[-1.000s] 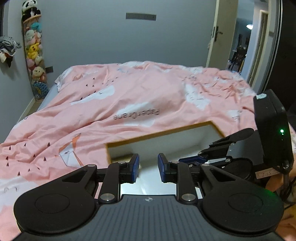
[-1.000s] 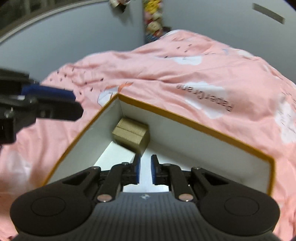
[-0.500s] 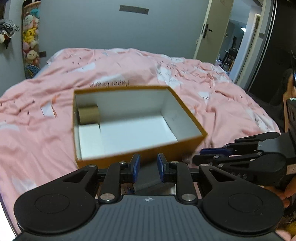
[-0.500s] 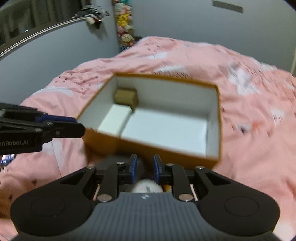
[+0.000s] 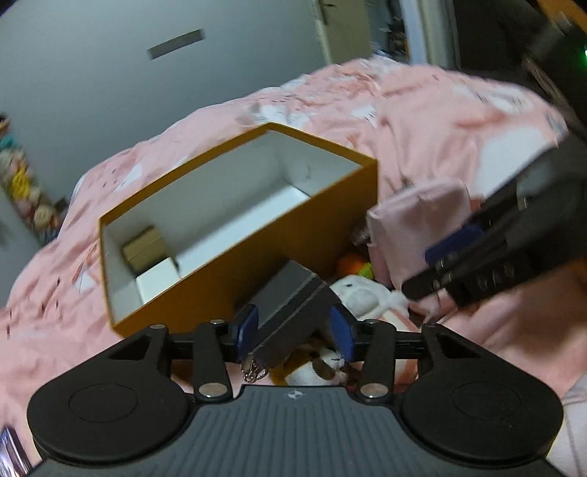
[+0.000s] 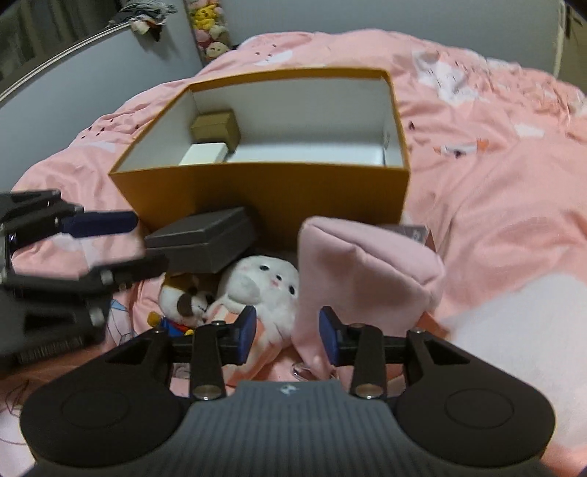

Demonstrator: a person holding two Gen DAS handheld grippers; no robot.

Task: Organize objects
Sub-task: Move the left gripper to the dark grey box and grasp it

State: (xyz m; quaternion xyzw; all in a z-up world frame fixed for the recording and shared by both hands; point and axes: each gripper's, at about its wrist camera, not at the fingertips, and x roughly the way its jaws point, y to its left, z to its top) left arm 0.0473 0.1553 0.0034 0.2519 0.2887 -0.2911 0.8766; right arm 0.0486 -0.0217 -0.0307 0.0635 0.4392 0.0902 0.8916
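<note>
An open orange box (image 5: 315, 205) (image 6: 279, 194) with a white inside lies on the pink bed. In its corner are a small brown carton (image 6: 216, 126) and a white carton (image 6: 203, 154). In front of it lie a dark grey case (image 5: 290, 304) (image 6: 201, 238), a white plush rabbit (image 6: 264, 286), a small brown-and-white plush (image 6: 187, 304) and a pink pouch (image 6: 363, 271). My left gripper (image 5: 295, 332) is open with its fingers on either side of the grey case. My right gripper (image 6: 288, 328) is open over the rabbit and the pouch's edge.
The pink duvet (image 6: 495, 165) covers the bed all round the box. An orange and green ball (image 5: 354, 266) lies by the box's near corner. Plush toys (image 6: 209, 25) hang on the grey wall to the left. A doorway (image 5: 367, 29) is at the far right.
Both grippers have pulled back from the box and dropped to the objects in front of it. Both have opened wide. The left one now straddles the grey case.
</note>
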